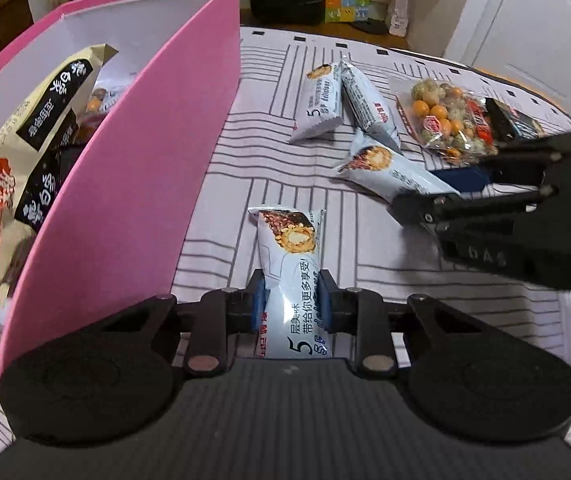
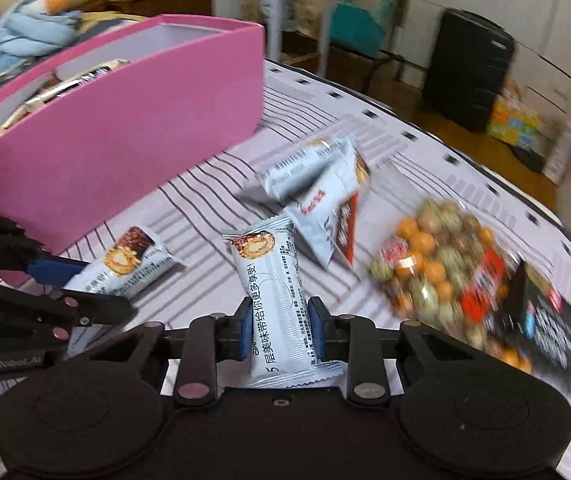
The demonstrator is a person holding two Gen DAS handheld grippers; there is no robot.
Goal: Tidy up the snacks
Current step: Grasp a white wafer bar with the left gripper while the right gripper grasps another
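Between both grippers' fingers (image 1: 258,300): one snack bar (image 1: 291,280) each.

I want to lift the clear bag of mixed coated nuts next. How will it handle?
The nut bag looks floppy, so it would likely sag around the tongs. The round pieces may shift inside. The glossy film could be slippery; pinch a sealed edge.

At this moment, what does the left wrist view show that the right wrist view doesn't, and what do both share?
Only the left wrist view looks into the pink box, showing the large beige snack bag standing inside. Only the right wrist view shows the blue plush toy behind the box. Both show each hand-held gripper shut on a white snack bar: the left hand-held gripper on one bar, the right hand-held gripper on another bar, plus the bag of coated nuts on the striped cloth.
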